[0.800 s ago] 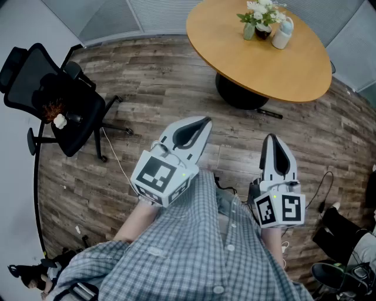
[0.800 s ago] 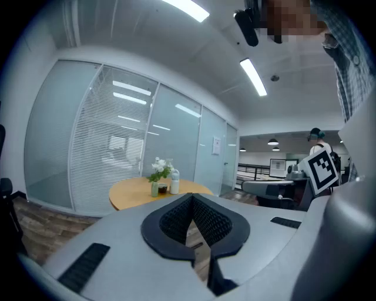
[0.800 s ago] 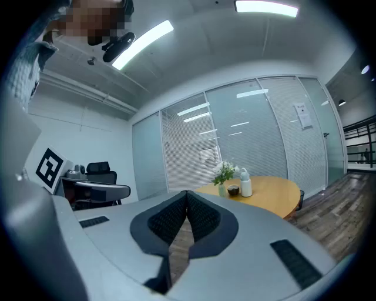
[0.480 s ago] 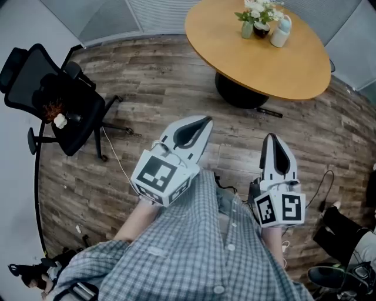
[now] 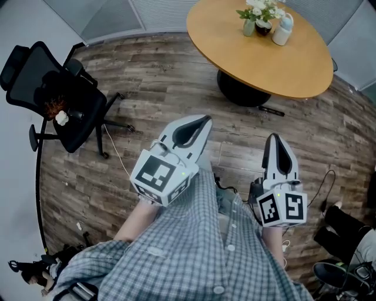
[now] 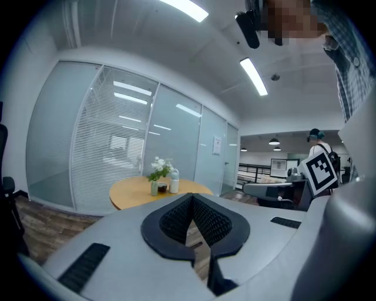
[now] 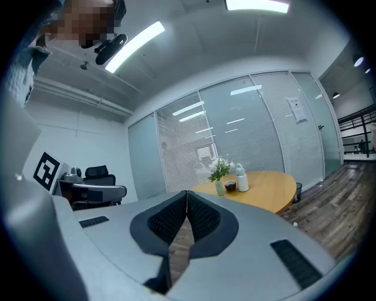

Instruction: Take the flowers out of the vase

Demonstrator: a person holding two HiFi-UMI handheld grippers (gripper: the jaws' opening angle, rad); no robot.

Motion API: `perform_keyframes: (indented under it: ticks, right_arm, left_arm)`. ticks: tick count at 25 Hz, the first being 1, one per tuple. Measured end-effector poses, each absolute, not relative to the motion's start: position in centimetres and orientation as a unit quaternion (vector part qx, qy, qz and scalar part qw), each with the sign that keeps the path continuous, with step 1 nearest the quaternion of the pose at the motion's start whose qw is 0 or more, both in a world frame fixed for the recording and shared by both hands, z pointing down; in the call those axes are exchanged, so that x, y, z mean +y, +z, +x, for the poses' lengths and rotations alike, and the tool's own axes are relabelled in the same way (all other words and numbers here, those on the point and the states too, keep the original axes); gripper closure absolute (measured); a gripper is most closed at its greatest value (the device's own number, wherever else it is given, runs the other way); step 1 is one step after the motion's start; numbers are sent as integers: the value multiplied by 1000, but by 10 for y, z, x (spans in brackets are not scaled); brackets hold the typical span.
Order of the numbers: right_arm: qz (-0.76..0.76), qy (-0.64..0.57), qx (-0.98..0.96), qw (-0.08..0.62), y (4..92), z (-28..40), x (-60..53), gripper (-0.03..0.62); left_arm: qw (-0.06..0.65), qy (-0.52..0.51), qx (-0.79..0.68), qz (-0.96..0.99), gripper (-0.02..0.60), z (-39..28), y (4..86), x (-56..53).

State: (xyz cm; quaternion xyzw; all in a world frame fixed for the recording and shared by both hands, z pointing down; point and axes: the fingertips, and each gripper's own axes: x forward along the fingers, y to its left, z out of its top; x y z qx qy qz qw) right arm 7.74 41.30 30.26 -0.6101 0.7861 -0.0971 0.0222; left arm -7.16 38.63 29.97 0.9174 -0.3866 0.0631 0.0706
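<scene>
Little is changing since the earlier frames: both grippers are keeping their places just ahead of the checked shirt (image 5: 188, 253), and only the round table (image 5: 258, 64) is shifting a touch in the head view. Left gripper (image 5: 204, 120) is pointing toward the table with its jaws lying pressed together, nothing between them; right gripper (image 5: 274, 139) is doing the same, jaws meeting and empty. Flowers (image 5: 260, 9) are still standing upright in the vase (image 5: 249, 27), which is sitting near the table's far edge, just beside a dark cup (image 5: 263, 29) and a white bottle (image 5: 282, 32), well apart from both grippers. Bare tabletop is stretching from that group to the near curved rim. Open wooden floor (image 5: 158, 82) is lying between the grippers and the table's dark pedestal (image 5: 241, 94), with a thin dark strip (image 5: 270, 110) resting just beside the pedestal. At the left, a black office chair (image 5: 56, 97) is standing close to the wall, its legs reaching onto the floor, and a pale cable (image 5: 114, 156) is trailing from it toward the person. Glass panels with blinds are closing off the room behind the table
</scene>
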Motion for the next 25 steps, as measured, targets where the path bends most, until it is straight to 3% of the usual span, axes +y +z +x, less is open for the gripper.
perform_keyframes:
  ticks: [14,25]
  right_arm:
    - [-628,-115,770,4,316,88,386,583]
    - [-635,-109,765,-10,310,87,289,583]
  left_arm:
    - [86,61,-369,924,574,-64,309,340]
    - [94,56,-363,925,574,-69,309,240]
